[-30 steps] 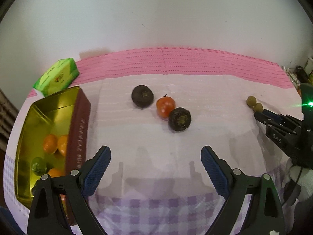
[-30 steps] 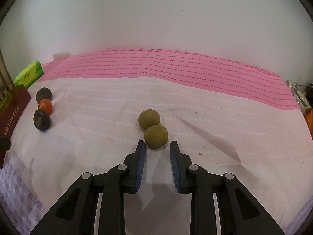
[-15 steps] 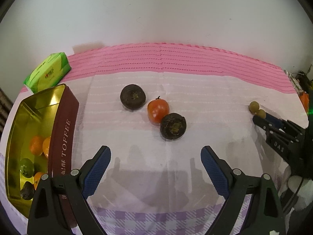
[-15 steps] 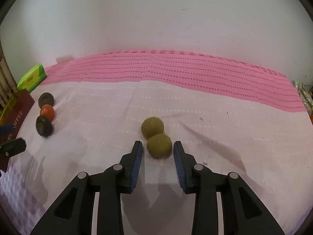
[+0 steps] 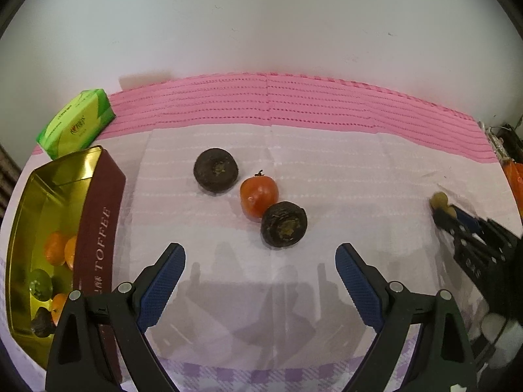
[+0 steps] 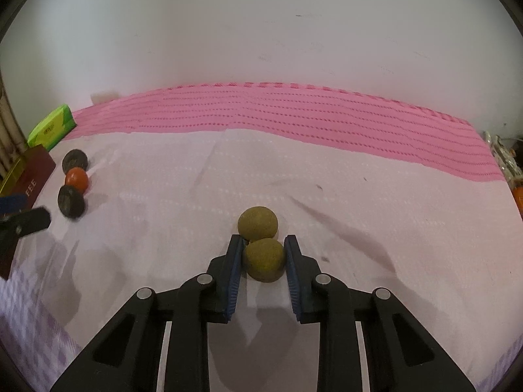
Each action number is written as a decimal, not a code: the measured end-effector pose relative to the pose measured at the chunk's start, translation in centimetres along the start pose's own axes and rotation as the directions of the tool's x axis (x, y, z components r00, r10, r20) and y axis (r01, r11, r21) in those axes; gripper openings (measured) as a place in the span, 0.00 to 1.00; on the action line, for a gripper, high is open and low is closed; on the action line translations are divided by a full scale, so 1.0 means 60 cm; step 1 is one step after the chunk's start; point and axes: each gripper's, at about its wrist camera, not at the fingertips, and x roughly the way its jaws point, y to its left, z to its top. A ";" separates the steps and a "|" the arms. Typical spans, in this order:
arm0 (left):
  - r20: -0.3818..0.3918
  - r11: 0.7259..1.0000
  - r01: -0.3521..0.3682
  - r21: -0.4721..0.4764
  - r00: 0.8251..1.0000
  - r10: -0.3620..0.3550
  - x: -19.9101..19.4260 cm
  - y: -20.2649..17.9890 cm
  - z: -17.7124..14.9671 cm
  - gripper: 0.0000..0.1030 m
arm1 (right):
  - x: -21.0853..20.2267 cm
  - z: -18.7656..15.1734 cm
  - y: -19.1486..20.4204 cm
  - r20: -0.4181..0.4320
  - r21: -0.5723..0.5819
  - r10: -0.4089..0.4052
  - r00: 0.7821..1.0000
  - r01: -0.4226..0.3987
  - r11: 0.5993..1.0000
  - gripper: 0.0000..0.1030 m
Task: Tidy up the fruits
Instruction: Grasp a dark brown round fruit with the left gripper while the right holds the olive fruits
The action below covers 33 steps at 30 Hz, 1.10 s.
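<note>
Round, rough-skinned olive fruit (image 6: 264, 259)

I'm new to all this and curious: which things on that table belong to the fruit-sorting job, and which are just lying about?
Part of the job:
- two olive-brown fruits, nearer one between the right gripper pads
- red tomato
- two dark fruits
- toffee tin holding fruit
- left gripper, open

Just lying about:
- green packet
- pink cloth

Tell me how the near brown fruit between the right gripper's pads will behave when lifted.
The near brown fruit is round, so it may roll if the right gripper slips. The pads meet it at its widest part, so the hold looks fair. It touches the far brown fruit, which may get nudged and roll.
</note>
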 end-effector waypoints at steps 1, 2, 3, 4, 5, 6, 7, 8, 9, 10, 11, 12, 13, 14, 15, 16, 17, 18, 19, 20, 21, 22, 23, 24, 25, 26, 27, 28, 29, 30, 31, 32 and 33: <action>-0.004 1.000 0.002 -0.005 1.000 -0.002 0.004 -0.001 0.001 0.89 | -0.002 -0.002 -0.001 0.000 0.006 0.005 1.000 -0.005 1.000 0.26; -0.010 1.000 0.002 -0.013 1.000 -0.002 0.008 -0.001 0.003 0.89 | -0.003 -0.003 -0.002 0.001 0.009 0.008 1.000 -0.008 1.000 0.26; -0.014 1.000 -0.002 -0.019 1.000 0.002 0.012 -0.003 0.005 0.89 | -0.003 -0.004 -0.003 0.001 0.012 0.008 1.000 -0.008 1.000 0.26; -0.018 0.999 -0.011 -0.031 1.000 0.010 0.017 -0.002 0.007 0.87 | -0.003 -0.003 -0.002 0.000 0.010 0.006 1.000 -0.006 1.000 0.26; -0.020 0.999 -0.016 -0.042 1.000 0.015 0.020 -0.002 0.009 0.83 | -0.003 -0.004 -0.002 0.000 0.006 0.002 1.000 -0.002 1.000 0.26; -0.023 0.998 -0.021 -0.053 1.000 0.020 0.024 -0.002 0.011 0.81 | -0.003 -0.003 0.000 0.000 0.001 -0.004 1.000 0.004 1.000 0.26; -0.028 0.998 -0.025 -0.061 0.999 0.024 0.028 -0.002 0.013 0.76 | -0.003 -0.003 0.002 -0.001 -0.002 -0.007 1.000 0.007 1.000 0.26; -0.037 0.997 -0.024 -0.067 0.999 0.021 0.033 -0.002 0.015 0.70 | -0.002 -0.003 0.002 -0.001 -0.003 -0.008 1.000 0.008 1.000 0.26; -0.046 0.997 -0.017 -0.073 0.999 0.013 0.037 -0.003 0.017 0.68 | -0.002 -0.003 0.002 -0.001 -0.003 -0.008 1.000 0.008 1.000 0.26; -0.053 0.997 -0.011 -0.080 0.999 0.007 0.041 -0.003 0.018 0.68 | -0.002 -0.003 0.002 -0.001 -0.003 -0.007 1.000 0.007 1.000 0.26; -0.060 0.996 -0.008 -0.085 0.998 0.003 0.046 -0.005 0.020 0.68 | -0.001 -0.002 0.002 -0.001 -0.002 -0.006 1.000 0.006 1.000 0.26; -0.064 0.996 -0.008 -0.086 0.998 0.003 0.049 -0.006 0.021 0.68 | -0.001 -0.002 0.002 -0.001 -0.003 -0.007 1.000 0.007 1.000 0.26; -0.066 0.996 -0.008 -0.085 0.998 0.003 0.053 -0.008 0.023 0.68 | -0.001 -0.002 0.003 -0.001 -0.005 -0.008 1.000 0.008 1.000 0.26; -0.070 0.997 -0.010 -0.081 0.998 0.005 0.057 -0.010 0.024 0.67 | -0.001 -0.002 0.002 -0.002 -0.006 -0.007 1.000 0.007 1.000 0.27; -0.073 0.997 -0.011 -0.079 0.997 0.005 0.061 -0.011 0.026 0.66 | -0.001 -0.003 0.002 -0.002 -0.007 -0.008 1.000 0.008 1.000 0.27; -0.076 0.997 -0.010 -0.078 0.997 0.004 0.065 -0.011 0.027 0.62 | -0.001 -0.003 0.003 -0.002 -0.009 -0.010 1.000 0.010 1.000 0.27; -0.080 0.997 -0.009 -0.078 0.997 0.002 0.069 -0.011 0.029 0.55 | -0.001 -0.004 0.002 -0.002 -0.010 -0.011 1.000 0.011 1.000 0.27; -0.086 0.997 -0.006 -0.076 0.996 0.000 0.072 -0.012 0.031 0.51 | -0.001 -0.004 0.002 -0.002 -0.010 -0.011 1.000 0.011 1.000 0.27; -0.092 0.997 0.000 -0.076 0.996 -0.007 0.075 -0.011 0.032 0.46 | -0.001 -0.004 0.002 -0.002 -0.010 -0.011 1.000 0.011 1.000 0.27; -0.095 0.997 0.005 -0.079 0.995 -0.012 0.076 -0.009 0.033 0.43 | -0.001 -0.004 0.002 -0.002 -0.011 -0.011 1.000 0.011 1.000 0.27; -0.091 0.997 0.005 -0.080 0.996 -0.012 0.074 -0.008 0.032 0.40 | -0.002 -0.004 0.002 -0.002 -0.010 -0.011 1.000 0.011 1.000 0.27; -0.088 0.997 0.013 -0.080 0.996 -0.020 0.072 -0.007 0.031 0.31 | -0.002 -0.004 0.002 -0.002 -0.010 -0.011 1.000 0.011 1.000 0.27; -0.091 0.997 0.022 -0.077 0.995 -0.029 0.071 -0.006 0.030 0.31 | -0.002 -0.004 0.002 -0.002 -0.011 -0.012 1.000 0.012 1.000 0.27; -0.094 0.997 0.023 -0.074 0.995 -0.029 0.069 -0.004 0.027 0.31 | -0.001 -0.003 0.003 -0.002 -0.012 -0.013 1.000 0.013 1.000 0.27; -0.097 0.997 0.021 -0.072 0.995 -0.028 0.067 -0.002 0.024 0.31 | -0.001 -0.004 0.003 -0.002 -0.013 -0.014 1.000 0.014 1.000 0.27; -0.098 0.997 0.019 -0.072 0.995 -0.026 0.064 0.002 0.021 0.31 | -0.001 -0.003 0.003 -0.002 -0.015 -0.015 1.000 0.015 1.000 0.27; -0.098 0.997 0.020 -0.073 0.995 -0.027 0.061 0.006 0.017 0.31 | 0.000 -0.003 0.004 -0.002 -0.016 -0.016 1.000 0.016 1.000 0.27; -0.100 0.997 0.022 -0.075 0.995 -0.029 0.057 0.010 0.012 0.31 | 0.000 -0.003 0.004 -0.002 -0.017 -0.018 1.000 0.018 1.000 0.27; -0.101 0.997 0.025 -0.077 0.994 -0.032 0.054 0.014 0.008 0.31 | 0.001 -0.003 0.004 -0.003 -0.019 -0.018 1.000 0.018 1.000 0.27; -0.102 0.996 0.030 -0.080 0.994 -0.039 0.049 0.019 0.002 0.31 | 0.001 -0.003 0.005 -0.003 -0.020 -0.019 1.000 0.019 1.000 0.27; -0.102 0.996 0.032 -0.080 0.994 -0.040 0.046 0.021 -0.002 0.31 | 0.000 -0.003 0.005 -0.002 -0.021 -0.020 1.000 0.020 1.000 0.27; -0.102 0.996 0.031 -0.079 0.994 -0.039 0.041 0.026 -0.007 0.31 | 0.001 -0.003 0.006 -0.002 -0.022 -0.022 1.000 0.022 1.000 0.27; -0.102 0.997 0.031 -0.077 0.994 -0.039 0.036 0.030 -0.012 0.31 | 0.001 -0.003 0.007 -0.002 -0.023 -0.023 1.000 0.023 0.999 0.27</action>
